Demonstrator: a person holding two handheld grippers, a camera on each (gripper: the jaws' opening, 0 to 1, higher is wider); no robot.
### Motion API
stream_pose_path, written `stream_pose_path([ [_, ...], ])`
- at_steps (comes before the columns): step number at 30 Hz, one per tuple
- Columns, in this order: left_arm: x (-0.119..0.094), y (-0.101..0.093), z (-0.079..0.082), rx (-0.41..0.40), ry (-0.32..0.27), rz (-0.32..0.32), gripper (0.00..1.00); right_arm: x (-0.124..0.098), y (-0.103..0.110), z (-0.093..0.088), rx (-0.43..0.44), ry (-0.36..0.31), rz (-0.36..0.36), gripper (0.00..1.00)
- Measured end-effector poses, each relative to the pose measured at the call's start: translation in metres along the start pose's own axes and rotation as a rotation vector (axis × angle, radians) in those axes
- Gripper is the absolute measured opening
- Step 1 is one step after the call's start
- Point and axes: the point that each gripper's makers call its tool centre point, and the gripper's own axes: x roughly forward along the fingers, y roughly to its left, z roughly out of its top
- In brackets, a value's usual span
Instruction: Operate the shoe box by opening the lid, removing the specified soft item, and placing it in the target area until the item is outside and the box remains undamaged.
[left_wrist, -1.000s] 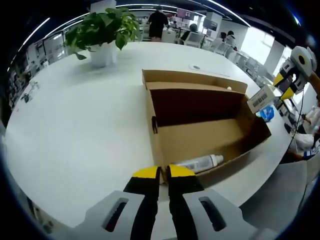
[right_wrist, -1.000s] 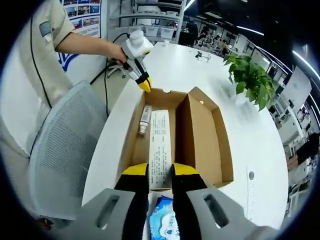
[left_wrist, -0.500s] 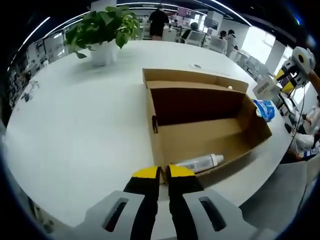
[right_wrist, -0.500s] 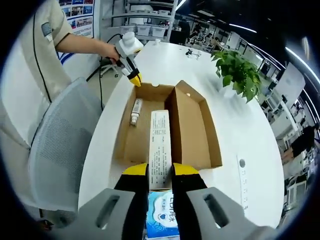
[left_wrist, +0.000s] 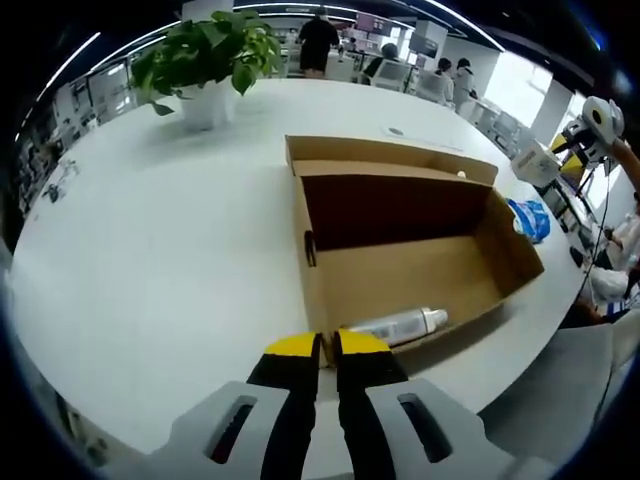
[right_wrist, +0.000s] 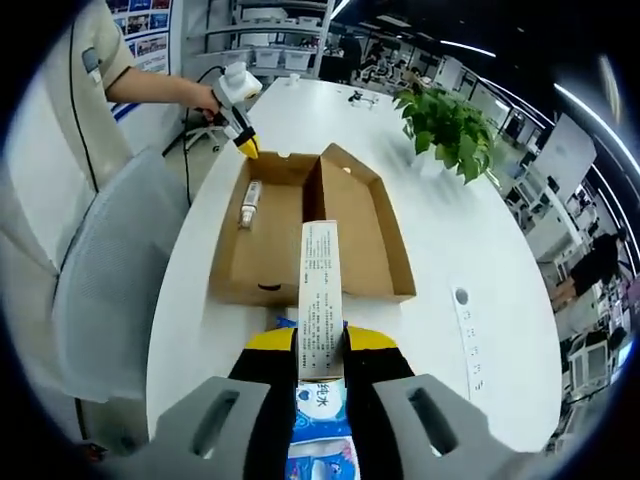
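Note:
The open cardboard shoe box (left_wrist: 400, 270) (right_wrist: 345, 225) lies on the white table, with a clear bottle (left_wrist: 395, 325) (right_wrist: 249, 203) along one inner wall. My left gripper (left_wrist: 322, 346) is shut, its tips right at the box's near corner; whether they pinch the cardboard is unclear. The right gripper view shows it (right_wrist: 245, 147) in a person's hand. My right gripper (right_wrist: 320, 340) is shut on a long white printed carton (right_wrist: 320, 290) (left_wrist: 535, 160), held outside the box above the table. A blue tissue pack (right_wrist: 318, 420) (left_wrist: 528, 218) lies under the carton.
A potted plant (left_wrist: 205, 55) (right_wrist: 445, 120) stands on the far side of the table. A grey mesh chair (right_wrist: 105, 270) sits at the table edge beside the person. A flat white strip (right_wrist: 468, 340) lies on the table. Office desks and people fill the background.
My right gripper has drawn back from the box with the white carton, which now hangs outside it over the tissue pack. The left gripper has not moved.

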Motion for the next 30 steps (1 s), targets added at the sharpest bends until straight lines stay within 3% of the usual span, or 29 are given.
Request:
stream_pose_path([
  [30, 0.001, 0.001, 0.0, 0.009, 0.014, 0.008, 0.03, -0.02, -0.042, -0.103, 0.047, 0.129, -0.025, 0.14],
])
